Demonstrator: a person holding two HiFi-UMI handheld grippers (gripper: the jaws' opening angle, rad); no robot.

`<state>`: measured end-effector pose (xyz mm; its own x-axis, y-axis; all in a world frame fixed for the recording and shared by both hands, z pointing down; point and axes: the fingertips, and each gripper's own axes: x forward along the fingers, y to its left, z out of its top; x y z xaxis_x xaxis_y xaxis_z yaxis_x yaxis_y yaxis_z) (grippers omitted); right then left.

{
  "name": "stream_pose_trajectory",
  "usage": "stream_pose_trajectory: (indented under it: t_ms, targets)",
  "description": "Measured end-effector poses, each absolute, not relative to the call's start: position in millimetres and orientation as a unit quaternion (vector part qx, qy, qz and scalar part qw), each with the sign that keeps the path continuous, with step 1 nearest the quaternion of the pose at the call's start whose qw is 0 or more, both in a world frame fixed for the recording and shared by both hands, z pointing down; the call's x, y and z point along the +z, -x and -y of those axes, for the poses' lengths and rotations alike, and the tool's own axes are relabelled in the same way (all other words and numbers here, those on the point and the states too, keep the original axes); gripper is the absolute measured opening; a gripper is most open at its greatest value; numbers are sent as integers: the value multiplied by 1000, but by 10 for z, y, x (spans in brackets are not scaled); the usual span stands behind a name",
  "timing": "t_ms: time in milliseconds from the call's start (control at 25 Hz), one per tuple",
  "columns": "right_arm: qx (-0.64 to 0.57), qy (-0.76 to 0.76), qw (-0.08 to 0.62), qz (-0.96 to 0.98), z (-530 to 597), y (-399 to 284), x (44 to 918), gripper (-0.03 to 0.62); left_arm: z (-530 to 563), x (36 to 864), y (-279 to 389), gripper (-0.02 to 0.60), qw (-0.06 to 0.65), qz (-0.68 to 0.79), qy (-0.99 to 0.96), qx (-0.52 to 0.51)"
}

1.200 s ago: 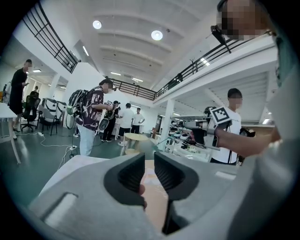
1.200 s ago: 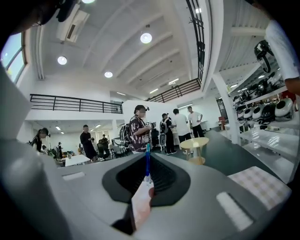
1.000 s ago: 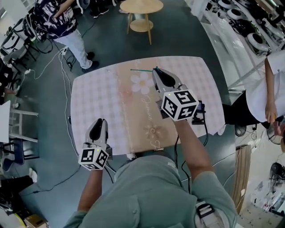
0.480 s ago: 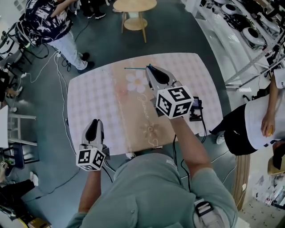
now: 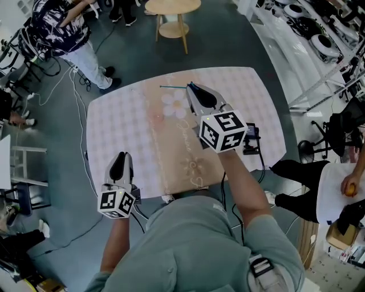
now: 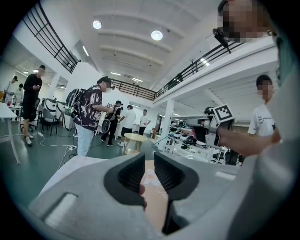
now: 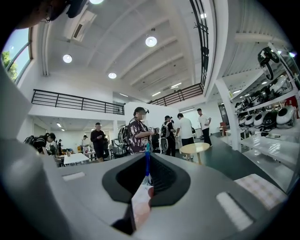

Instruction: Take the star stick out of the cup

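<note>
In your head view, count two grippers, each carrying one marker cube, one stick, one table [image 5: 122,122] under a checked cloth, and one round wooden side table [image 5: 171,7] on the floor beyond it. Your right gripper [image 5: 193,89] is over the far middle of the cloth, and its jaws are pinched onto the end of the stick [image 5: 174,87]. The stick runs out leftward from the tips as a single thin, dark teal line, and no star end can be made out. Your left gripper [image 5: 121,157] sits apart over the near left part of the table. In your left gripper view, the two dark pads stand a narrow gap apart with nothing in it but cloth behind. Your other gripper shows once at the right, with the stick slanting down from it. In your right gripper view, both pads squeeze the one stick, which rises between them straight, slim and blue, past the tips.
</note>
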<state>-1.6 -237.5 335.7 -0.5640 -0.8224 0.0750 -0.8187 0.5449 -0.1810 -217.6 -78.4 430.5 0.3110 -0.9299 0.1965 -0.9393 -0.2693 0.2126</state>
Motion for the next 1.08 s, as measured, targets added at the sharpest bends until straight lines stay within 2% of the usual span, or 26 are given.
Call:
stream_pose_trajectory:
  t_ms: [1080]
  targets:
    - [-100, 458, -12, -883, 2409, 142, 3497, 8, 742, 4285, 2244, 67, 144, 601, -786, 13]
